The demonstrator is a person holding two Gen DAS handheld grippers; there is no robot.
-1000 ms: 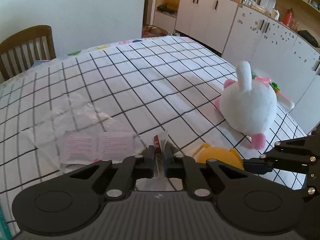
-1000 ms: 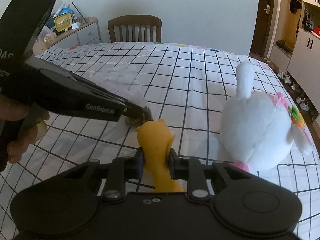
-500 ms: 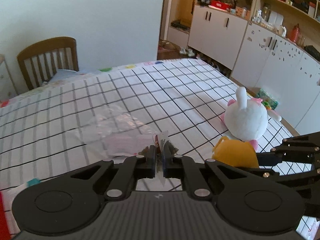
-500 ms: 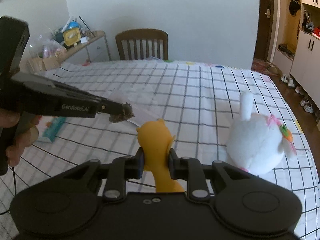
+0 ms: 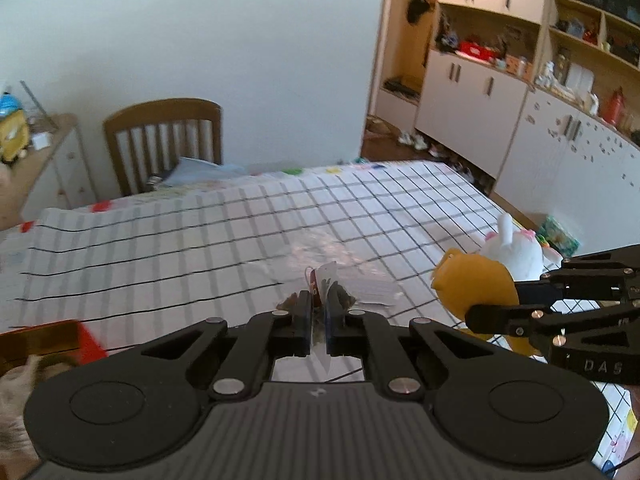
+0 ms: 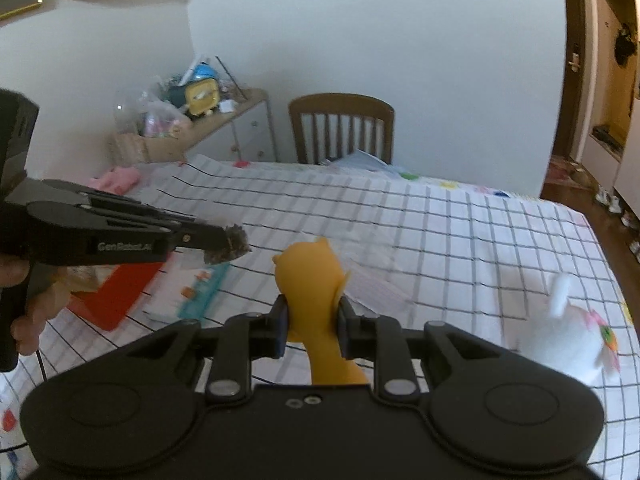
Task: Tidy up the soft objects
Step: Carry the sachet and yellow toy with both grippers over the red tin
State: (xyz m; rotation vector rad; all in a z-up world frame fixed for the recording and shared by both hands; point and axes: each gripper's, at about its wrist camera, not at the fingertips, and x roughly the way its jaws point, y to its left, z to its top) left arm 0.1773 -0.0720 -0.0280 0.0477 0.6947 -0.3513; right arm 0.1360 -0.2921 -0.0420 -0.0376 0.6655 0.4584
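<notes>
Orange plush point(image 6: 310, 280) clamped in right hand-held gripper point(image 6: 311, 330); left hand-held gripper point(image 5: 316, 312) pinching fuzzy brown tagged toy point(image 6: 228, 245).

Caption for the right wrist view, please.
Right gripper grips a yellow plush toy above the checked table; left gripper pinches a small brown furry item.

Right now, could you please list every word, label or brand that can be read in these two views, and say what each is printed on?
"GenRobot.AI": on the side of the left gripper, seen from the right wrist; slightly blurred.
"DAS": on the body of the right gripper, seen from the left wrist; possibly cut off.
Tag pinched in the left gripper: print too small to read.
Printed sheet on the checked tablecloth: lines too blurred to read.
</notes>
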